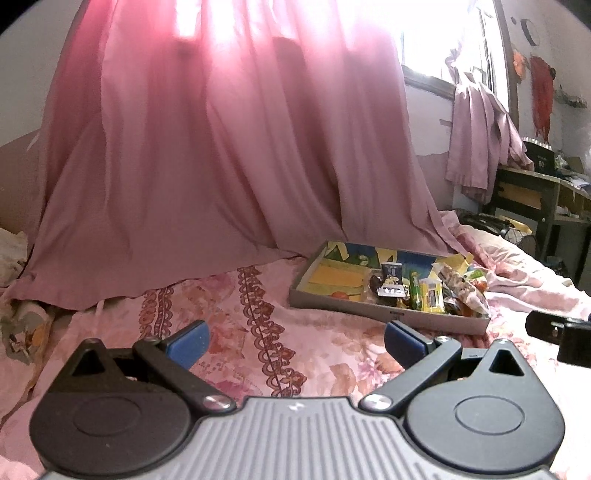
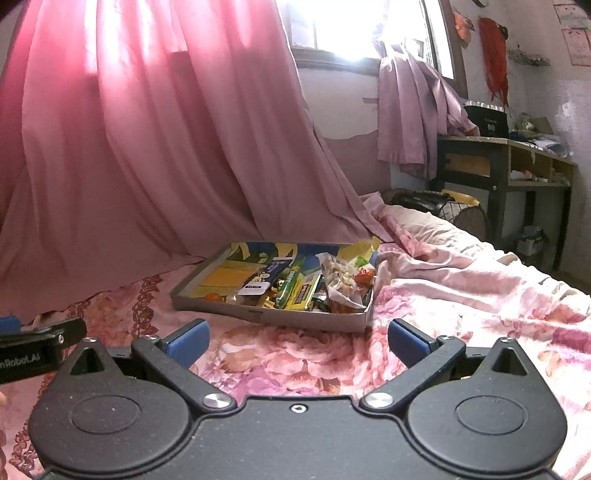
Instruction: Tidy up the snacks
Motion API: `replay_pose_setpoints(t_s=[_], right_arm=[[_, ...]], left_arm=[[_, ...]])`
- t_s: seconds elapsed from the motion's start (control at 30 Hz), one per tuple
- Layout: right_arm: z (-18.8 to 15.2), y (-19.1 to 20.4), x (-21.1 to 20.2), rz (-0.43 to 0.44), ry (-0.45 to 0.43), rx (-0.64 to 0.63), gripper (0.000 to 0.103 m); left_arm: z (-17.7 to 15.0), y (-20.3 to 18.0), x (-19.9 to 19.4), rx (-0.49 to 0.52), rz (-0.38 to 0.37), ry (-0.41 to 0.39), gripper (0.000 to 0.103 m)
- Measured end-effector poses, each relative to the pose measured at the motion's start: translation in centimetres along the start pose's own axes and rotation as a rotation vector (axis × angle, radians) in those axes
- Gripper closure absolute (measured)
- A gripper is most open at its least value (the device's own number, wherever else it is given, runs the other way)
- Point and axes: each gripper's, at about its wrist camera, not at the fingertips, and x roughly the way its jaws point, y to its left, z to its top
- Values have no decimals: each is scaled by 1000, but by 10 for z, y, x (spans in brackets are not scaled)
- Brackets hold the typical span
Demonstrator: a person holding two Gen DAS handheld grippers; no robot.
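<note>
Left gripper [image 1: 295, 341] low in the left wrist view, blue pads [image 1: 188, 341] spread wide, nothing between them, only flowered bedspread [image 1: 229, 332] in the gap. Right gripper [image 2: 297, 341] low in the right wrist view, likewise gaping wide, empty, hanging over the same pink floral cover [image 2: 461, 295].

Shallow cardboard tray [image 1: 369, 308] right of centre in the left wrist view, flat on the bed, just beyond the right-hand blue pad [image 1: 402, 341]. Same tray [image 2: 303, 319] at centre in the right wrist view, straight ahead of the open jaws. Snacks heaped toward the tray's right end: dark packet with white label [image 2: 264, 280], green stick pack [image 2: 291, 290], yellow packet [image 1: 432, 295], clear bag of nuts [image 2: 341, 278] leaning against the right wall. Left half of the tray bare, showing its yellow and blue printed floor [image 2: 221, 275].

Pink curtain [image 1: 207, 166] filling the upper left and centre of both views, hem draped onto the bed just behind the tray. Bright window [image 2: 351, 26] at upper right. Mauve cloth [image 2: 406, 110] hanging beside it. Dark wooden desk [image 2: 517, 162] at far right, cluttered on top. Black edge of the other gripper poking in at the right margin of the left wrist view [image 1: 561, 332] and at the left margin of the right wrist view [image 2: 37, 339].
</note>
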Motion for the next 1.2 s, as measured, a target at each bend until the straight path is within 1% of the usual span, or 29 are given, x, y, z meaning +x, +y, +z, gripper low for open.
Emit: replay_pose_setpoints(t_s=[0.2,0.5,1.2], right_arm=[[-5,2,-6,8,10,0,1],[-13,8,-14,20,27,-11,1],[-18,13,-10,5,70,-13,1]], left_arm=[[-4,0,-7,27,14,4,0],[-8,6,-16,7,22,10,0],[-10,8,-13,0,26,39,0]])
